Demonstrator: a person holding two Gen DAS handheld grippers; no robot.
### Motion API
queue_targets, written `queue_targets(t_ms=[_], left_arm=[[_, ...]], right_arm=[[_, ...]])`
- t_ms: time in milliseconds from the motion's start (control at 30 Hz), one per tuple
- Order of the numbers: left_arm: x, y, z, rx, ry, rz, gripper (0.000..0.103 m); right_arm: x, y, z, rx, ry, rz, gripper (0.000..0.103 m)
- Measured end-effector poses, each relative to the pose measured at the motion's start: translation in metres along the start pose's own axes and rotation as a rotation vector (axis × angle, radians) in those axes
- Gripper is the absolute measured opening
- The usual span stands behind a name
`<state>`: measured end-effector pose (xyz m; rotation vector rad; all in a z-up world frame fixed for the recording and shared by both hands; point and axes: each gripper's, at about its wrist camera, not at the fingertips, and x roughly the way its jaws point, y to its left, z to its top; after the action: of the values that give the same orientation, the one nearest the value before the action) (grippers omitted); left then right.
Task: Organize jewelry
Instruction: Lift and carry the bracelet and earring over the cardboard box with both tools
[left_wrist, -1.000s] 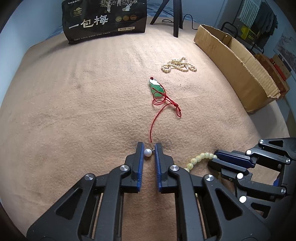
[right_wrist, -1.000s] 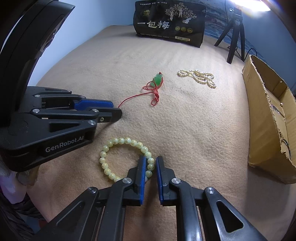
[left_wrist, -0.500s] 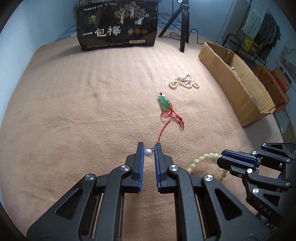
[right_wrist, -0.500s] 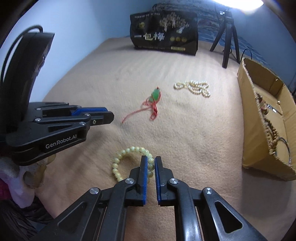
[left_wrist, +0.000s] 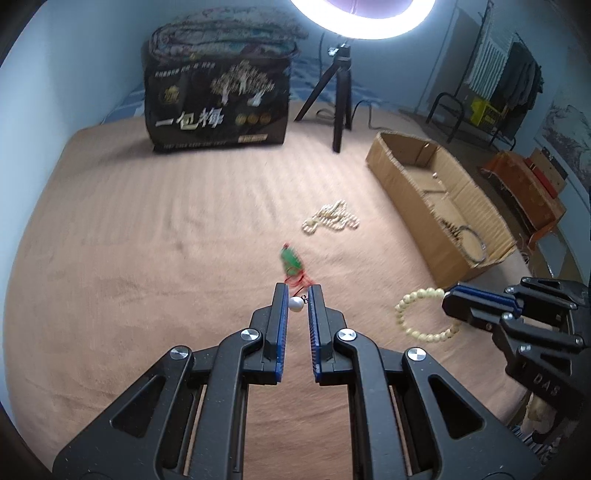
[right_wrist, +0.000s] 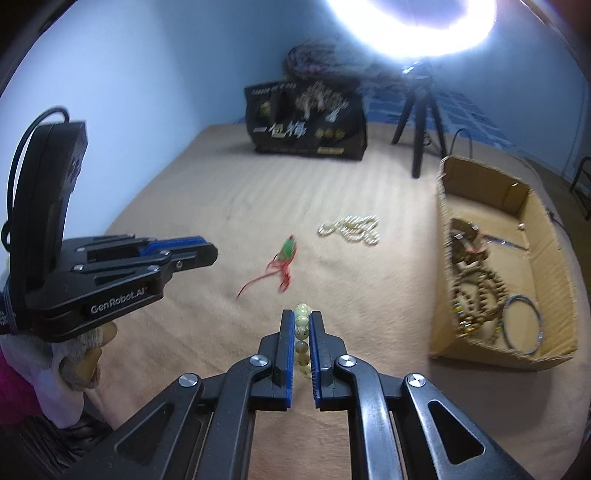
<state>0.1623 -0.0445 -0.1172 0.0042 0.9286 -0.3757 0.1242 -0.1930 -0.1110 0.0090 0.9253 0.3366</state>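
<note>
Left wrist: left claw (left_wrist: 297, 295) pinches pearl (left_wrist: 295, 303); right claw (right_wrist: 302, 320) clamps bead bracelet (right_wrist: 301, 328).

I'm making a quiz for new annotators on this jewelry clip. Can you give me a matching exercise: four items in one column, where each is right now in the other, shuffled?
Items:
1. white pearl
2. pale green bead bracelet
3. green pendant on red cord
4. metal bangle

Places:
A. inside the cardboard box
B. held in the right tool
C. lying loose on the tan blanket
D. held in the left tool

Pairs: 1-D, 2-B, 3-C, 4-A
</note>
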Motion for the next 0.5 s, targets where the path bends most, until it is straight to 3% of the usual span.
queue_targets(t_ms=[500], left_arm=[[-0.007,-0.056,0.042,0.06,-0.074,-0.074,0.009]], right_arm=[[-0.059,-0.064,0.027,0.102,-0.139,-0.086,0.005]])
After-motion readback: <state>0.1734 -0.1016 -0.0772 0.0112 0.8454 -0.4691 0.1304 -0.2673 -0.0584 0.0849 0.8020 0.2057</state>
